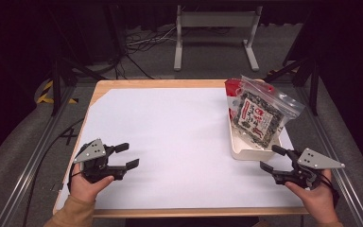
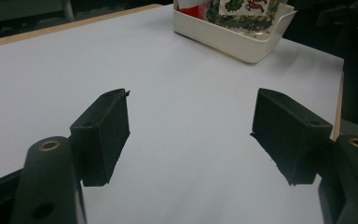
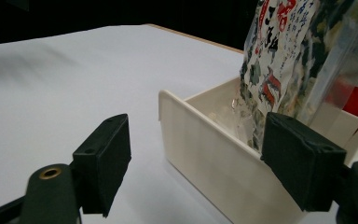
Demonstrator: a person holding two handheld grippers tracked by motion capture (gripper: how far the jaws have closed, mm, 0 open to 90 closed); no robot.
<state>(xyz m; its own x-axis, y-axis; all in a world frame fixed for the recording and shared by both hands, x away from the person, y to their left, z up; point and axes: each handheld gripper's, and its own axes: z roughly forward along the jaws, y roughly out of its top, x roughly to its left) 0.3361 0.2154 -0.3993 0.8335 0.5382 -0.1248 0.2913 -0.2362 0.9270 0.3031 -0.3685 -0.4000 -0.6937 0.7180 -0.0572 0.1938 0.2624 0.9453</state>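
A white rectangular tray (image 1: 242,152) stands at the right side of the white table top (image 1: 170,137). Leaning in it is a clear zip bag (image 1: 264,111) holding a dark patterned snack packet (image 1: 256,118) with red print; something red (image 1: 233,90) sits behind it. My right gripper (image 1: 270,158) hovers just in front of the tray's near right corner, jaws open and empty; its own view has the tray wall (image 3: 209,154) and the packet (image 3: 284,60) close ahead. My left gripper (image 1: 126,155) is low over the near left of the table, open and empty; its own view looks across the sheet to the tray (image 2: 235,39).
A wooden edge (image 1: 160,83) frames the table's white sheet. Metal rails (image 1: 33,156) run along both sides. Behind the table stand a white metal stand (image 1: 215,35), cables on the floor (image 1: 137,47) and dark tripod legs (image 1: 64,75).
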